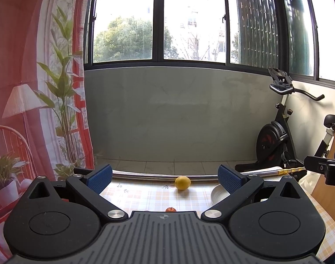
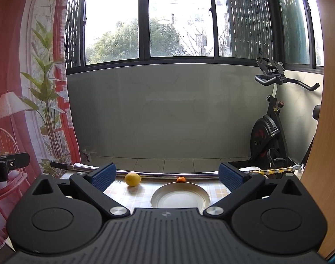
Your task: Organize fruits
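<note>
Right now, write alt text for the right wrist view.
An empty round white plate sits between the open right gripper's blue-padded fingers on a checked tablecloth. A yellow lemon lies to its left, a small orange fruit behind it.

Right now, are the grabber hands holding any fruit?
No. The left gripper and the right gripper are both open and hold nothing. The round yellow lemon and the small orange tangerine lie on the checked tablecloth.
</note>
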Demonstrator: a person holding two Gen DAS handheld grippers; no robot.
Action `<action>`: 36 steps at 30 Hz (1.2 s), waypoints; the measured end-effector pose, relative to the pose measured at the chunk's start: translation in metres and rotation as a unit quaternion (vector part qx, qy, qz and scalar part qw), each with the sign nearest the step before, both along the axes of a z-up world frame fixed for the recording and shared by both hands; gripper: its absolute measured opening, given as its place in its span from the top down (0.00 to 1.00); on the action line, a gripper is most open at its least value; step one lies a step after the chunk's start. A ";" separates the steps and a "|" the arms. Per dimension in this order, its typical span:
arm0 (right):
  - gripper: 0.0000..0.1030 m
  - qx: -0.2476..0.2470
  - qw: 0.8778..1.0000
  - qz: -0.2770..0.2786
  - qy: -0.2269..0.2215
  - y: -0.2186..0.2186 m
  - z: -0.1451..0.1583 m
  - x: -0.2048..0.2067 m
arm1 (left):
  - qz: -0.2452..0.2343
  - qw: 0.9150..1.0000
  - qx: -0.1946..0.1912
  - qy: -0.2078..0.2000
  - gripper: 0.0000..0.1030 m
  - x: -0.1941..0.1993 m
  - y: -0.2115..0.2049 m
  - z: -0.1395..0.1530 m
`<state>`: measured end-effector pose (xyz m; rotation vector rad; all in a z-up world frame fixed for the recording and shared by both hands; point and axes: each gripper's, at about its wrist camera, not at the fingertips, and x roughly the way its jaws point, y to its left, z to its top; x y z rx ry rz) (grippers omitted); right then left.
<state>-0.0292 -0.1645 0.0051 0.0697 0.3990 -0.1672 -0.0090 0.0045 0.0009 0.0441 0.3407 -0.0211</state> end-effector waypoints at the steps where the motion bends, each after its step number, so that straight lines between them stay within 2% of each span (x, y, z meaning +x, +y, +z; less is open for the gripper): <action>1: 0.01 0.000 1.000 0.000 0.000 0.000 0.000 0.000 | 0.000 1.000 0.000 0.000 0.00 0.000 0.000 0.000; 10: 0.01 0.000 1.000 0.003 0.005 0.002 0.001 0.003 | 0.011 1.000 0.001 0.008 0.00 0.005 0.003 -0.003; 15: 0.01 0.011 1.000 0.005 0.014 -0.005 -0.005 0.008 | 0.017 0.999 -0.016 0.041 0.01 0.020 0.017 -0.011; 22: 0.01 0.045 0.999 0.023 0.011 -0.030 -0.024 0.017 | 0.036 0.997 -0.028 0.060 0.03 0.035 0.032 -0.032; 27: 0.01 0.064 0.998 0.016 0.015 -0.054 -0.041 0.024 | 0.048 0.992 -0.067 0.091 0.05 0.051 0.049 -0.053; 33: 0.02 0.059 0.998 0.010 0.034 -0.070 -0.060 0.035 | 0.061 0.987 -0.080 0.123 0.09 0.069 0.061 -0.074; 36: 0.05 0.059 0.997 0.017 0.044 -0.075 -0.067 0.042 | 0.060 0.986 -0.110 0.112 0.12 0.072 0.069 -0.082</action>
